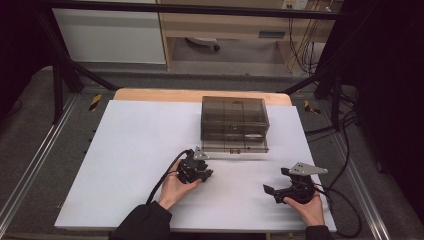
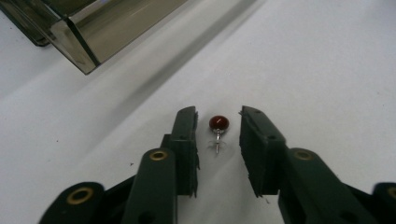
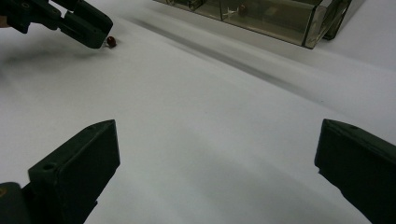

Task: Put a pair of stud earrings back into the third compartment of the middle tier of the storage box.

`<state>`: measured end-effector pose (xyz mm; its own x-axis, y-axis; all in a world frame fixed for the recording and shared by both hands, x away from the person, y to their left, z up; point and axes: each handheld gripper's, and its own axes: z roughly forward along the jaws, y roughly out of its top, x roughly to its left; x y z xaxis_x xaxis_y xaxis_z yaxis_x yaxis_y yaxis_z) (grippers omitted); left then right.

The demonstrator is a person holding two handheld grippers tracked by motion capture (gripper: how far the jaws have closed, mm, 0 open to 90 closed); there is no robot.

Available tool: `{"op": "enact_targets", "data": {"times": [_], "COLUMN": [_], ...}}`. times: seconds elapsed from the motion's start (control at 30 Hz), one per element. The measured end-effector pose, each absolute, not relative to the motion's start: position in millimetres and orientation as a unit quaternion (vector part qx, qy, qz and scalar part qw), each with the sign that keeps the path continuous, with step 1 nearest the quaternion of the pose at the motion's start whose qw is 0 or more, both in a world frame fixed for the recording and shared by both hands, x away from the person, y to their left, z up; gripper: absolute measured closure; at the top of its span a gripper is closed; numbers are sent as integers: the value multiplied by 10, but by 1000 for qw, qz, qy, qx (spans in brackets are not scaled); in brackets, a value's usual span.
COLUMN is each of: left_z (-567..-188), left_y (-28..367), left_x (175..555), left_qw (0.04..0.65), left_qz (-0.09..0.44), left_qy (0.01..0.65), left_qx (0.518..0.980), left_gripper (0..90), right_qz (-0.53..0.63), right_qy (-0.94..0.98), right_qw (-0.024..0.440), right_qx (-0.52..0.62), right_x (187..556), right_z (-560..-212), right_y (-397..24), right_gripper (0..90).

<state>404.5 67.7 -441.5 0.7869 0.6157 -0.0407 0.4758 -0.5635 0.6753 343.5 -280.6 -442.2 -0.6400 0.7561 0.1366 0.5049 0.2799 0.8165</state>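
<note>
Between the jaws of my left claw (image 2: 218,135) lies a small red stud (image 2: 218,123) on its pin, flat on the white bench (image 1: 135,145), just in front of the smoky box (image 1: 234,124). Neither pad touches it yet; the jaws stand narrowly apart. If I close off-centre, I judge the round head could roll or flick away. Inside the box, dividers show, with a small item or two I cannot make out. My right claw (image 3: 217,158) stands wide apart, holding nothing, to the right of the box.

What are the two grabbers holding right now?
Nothing yet. The left gripper has its jaws either side of a small red-headed pin without touching it. The right gripper is wide open over bare table.
</note>
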Motion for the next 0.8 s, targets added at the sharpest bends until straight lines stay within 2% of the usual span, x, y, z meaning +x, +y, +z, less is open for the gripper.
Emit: {"op": "enact_targets", "data": {"times": [0.07, 0.37, 0.8], "left_z": [-4422, -4453, -4452], "left_y": [671, 652, 661], "left_x": [4051, 4064, 4070], "left_qw": [348, 347, 349], "left_qz": [100, 96, 94], "left_qy": [311, 310, 312], "left_qx": [879, 880, 879], "left_gripper": [728, 788, 810], "right_qz": [448, 447, 448], "right_qy": [788, 787, 787], "right_qw": [141, 139, 140], "right_qx": [399, 401, 400], "right_x": [3436, 3432, 3434], "right_z": [-4422, -4419, -4420], "right_y": [-2807, -2807, -2807], "right_gripper": [6, 6, 6]}}
